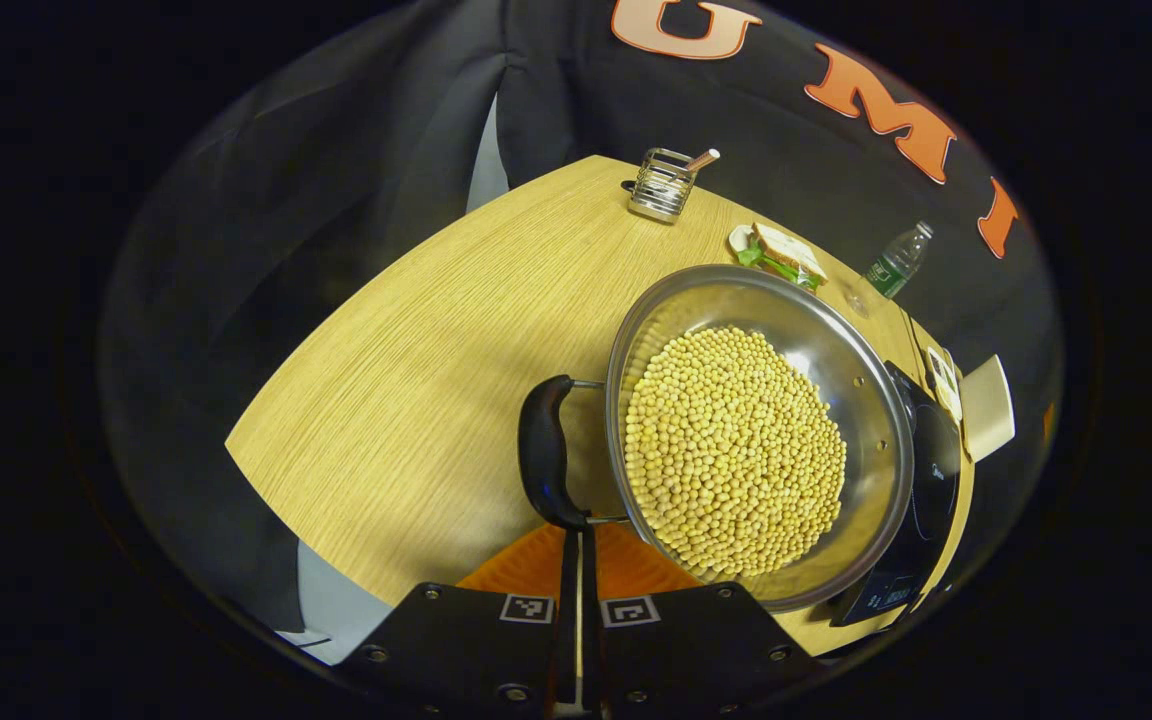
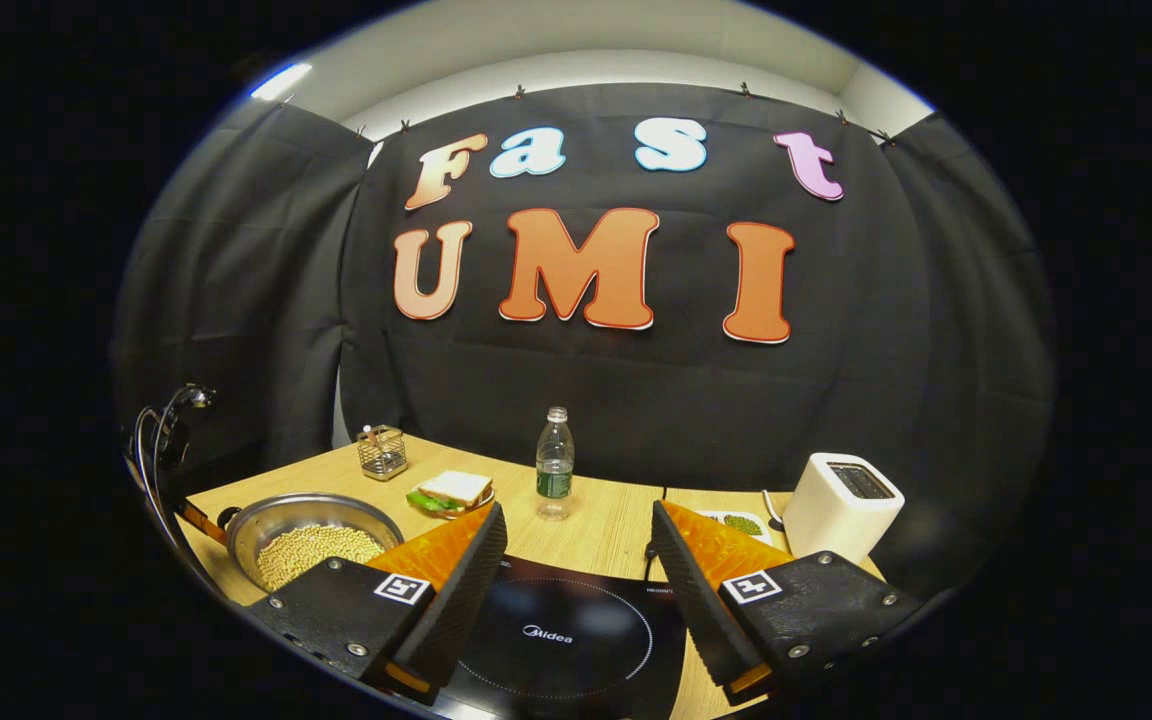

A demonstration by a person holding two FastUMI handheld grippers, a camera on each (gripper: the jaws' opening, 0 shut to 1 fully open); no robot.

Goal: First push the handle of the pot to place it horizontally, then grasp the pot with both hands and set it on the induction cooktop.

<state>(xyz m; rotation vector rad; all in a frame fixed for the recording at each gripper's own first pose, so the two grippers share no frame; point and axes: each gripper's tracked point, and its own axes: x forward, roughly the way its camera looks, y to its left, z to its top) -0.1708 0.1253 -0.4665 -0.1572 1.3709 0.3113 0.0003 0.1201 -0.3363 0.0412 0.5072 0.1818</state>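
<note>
Left gripper view: the left gripper (image 1: 576, 560), fingers together at the bottom centre, points at the black handle (image 1: 544, 452) of the pot (image 1: 758, 432), which is full of beans (image 1: 733, 452) at the centre right. I cannot tell if it touches. A hard push could spill beans or knock the pot against the induction cooktop (image 1: 921, 500) just beside it.

Right gripper view: the right gripper (image 2: 576, 570), fingers apart, hangs over the cooktop on the wooden table (image 2: 596, 520); the pot is at the lower left. Black cloth walls (image 2: 636, 400) close the booth.

Bare table (image 1: 416, 380) left of pot (image 1: 756, 440)
</note>
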